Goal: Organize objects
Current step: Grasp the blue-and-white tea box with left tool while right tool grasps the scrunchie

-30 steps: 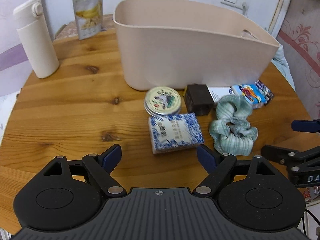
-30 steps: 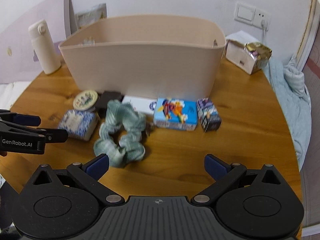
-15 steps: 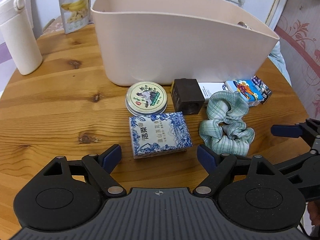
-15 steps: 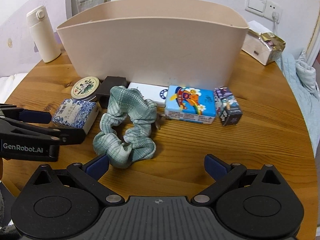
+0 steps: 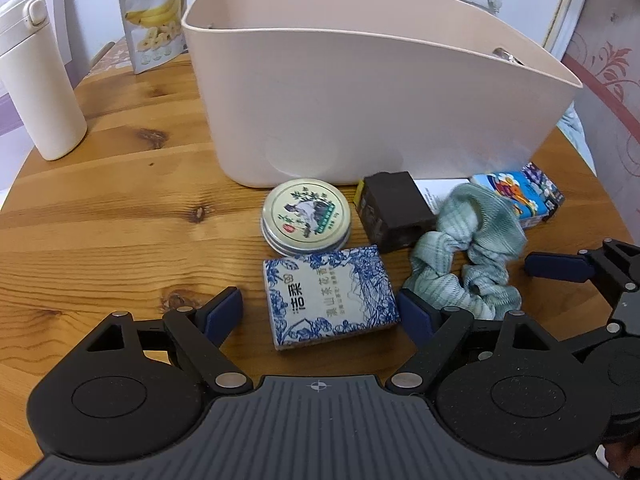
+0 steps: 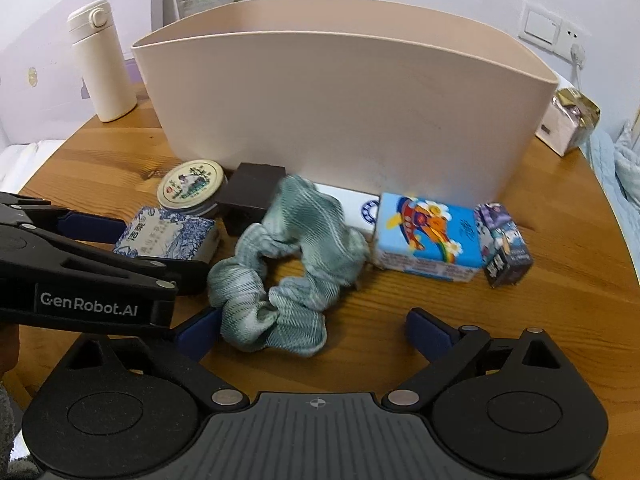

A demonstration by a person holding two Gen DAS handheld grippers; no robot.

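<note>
A white flask [image 5: 38, 84] stands upright on the round wooden table [image 5: 100, 208]; behind it, a banana-chip pouch [image 5: 154, 16] leans against the wall.

Green scrunchie [image 6: 280, 268] before beige bin [image 6: 344, 116], wooden table [image 6: 560, 320]

The big plastic tub [image 5: 360, 112] is a pale pinkish beige. The wooden table [image 5: 120, 216] is warm brown with dark knots. The flat box [image 5: 330, 294] is white with blue flower patterns. The soft cloth scrunchie [image 6: 288, 264] is light green with thin stripes. The round tin [image 5: 306, 216] has a cream lid with a green plant picture. The tall bottle [image 5: 38, 80] is cream white.
</note>
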